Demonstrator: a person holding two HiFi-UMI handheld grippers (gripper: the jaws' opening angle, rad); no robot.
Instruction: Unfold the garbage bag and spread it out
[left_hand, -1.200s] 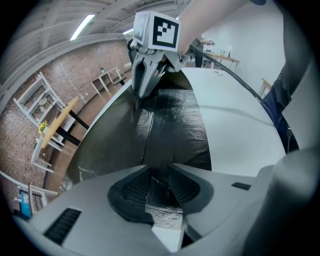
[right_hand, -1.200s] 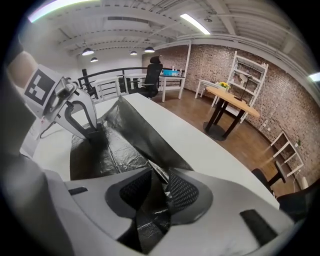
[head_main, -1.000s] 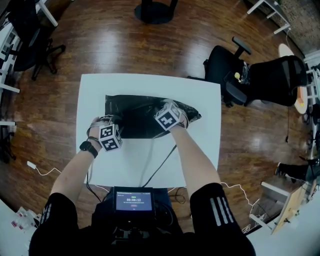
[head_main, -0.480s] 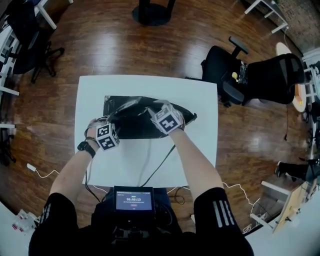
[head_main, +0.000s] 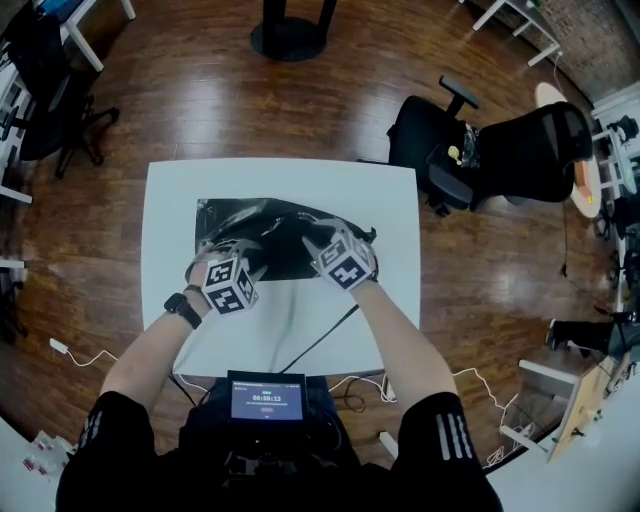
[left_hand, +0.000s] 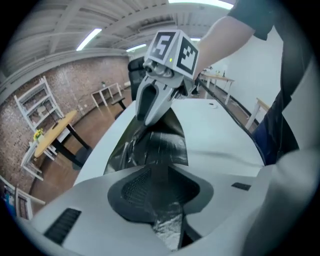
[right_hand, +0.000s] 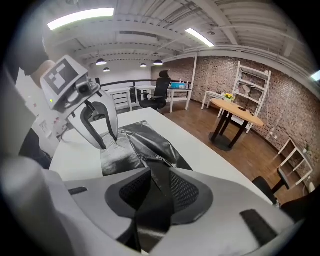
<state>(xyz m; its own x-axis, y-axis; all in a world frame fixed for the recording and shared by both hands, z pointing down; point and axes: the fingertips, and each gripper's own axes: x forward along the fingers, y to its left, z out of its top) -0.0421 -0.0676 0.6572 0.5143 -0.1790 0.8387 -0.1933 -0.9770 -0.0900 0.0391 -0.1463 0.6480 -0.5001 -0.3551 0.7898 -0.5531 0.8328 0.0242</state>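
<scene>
I have my left gripper (left_hand: 159, 194) and right gripper (right_hand: 157, 192) each clamped on the bag's (head_main: 255, 222) near edge, the bag lying crumpled beyond them on the table (head_main: 300, 178).

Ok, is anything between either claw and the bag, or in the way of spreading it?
Nothing visible between them: the left claw and right claw each pinch the garbage bag at its near edge. On the table, only a black cable crosses the near part, short of the bag.
</scene>
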